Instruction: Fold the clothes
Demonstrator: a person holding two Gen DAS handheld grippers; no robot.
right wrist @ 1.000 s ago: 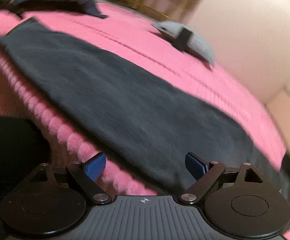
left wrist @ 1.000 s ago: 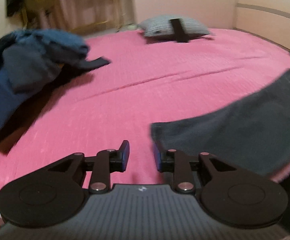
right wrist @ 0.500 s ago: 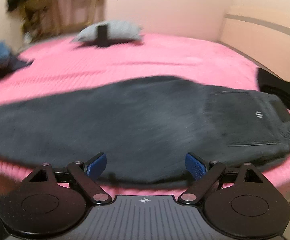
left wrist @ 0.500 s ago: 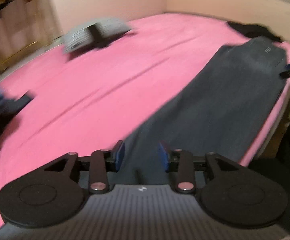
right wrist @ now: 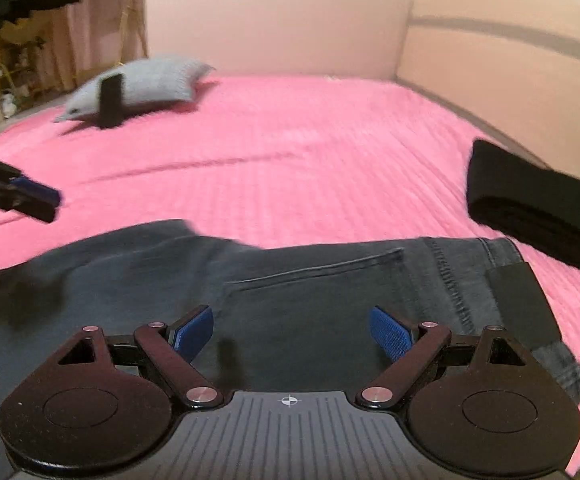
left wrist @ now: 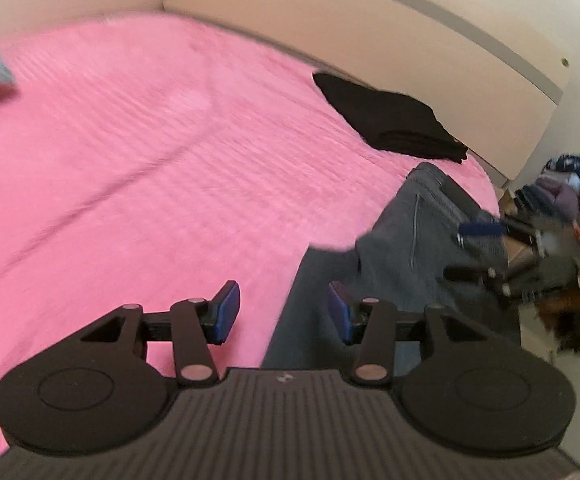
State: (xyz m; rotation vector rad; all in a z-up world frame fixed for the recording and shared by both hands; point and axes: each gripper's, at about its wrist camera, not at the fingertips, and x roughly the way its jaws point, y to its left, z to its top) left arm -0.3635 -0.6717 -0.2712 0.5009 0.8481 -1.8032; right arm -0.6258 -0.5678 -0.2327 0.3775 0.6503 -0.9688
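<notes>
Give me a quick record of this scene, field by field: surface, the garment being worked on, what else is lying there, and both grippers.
surface: pink bedspread
garment: dark grey jeans, lying flat along the near edge
other items: folded black garment beside the waistband; grey pillow at the far side
left gripper: open, over the jeans' edge, holding nothing
right gripper: open, above the jeans by the pocket, holding nothing

Warm, dim indoor light is falling evenly; motion blur is smearing the pink bedspread [left wrist: 137,168], and fisheye distortion is bending the edges.
</notes>
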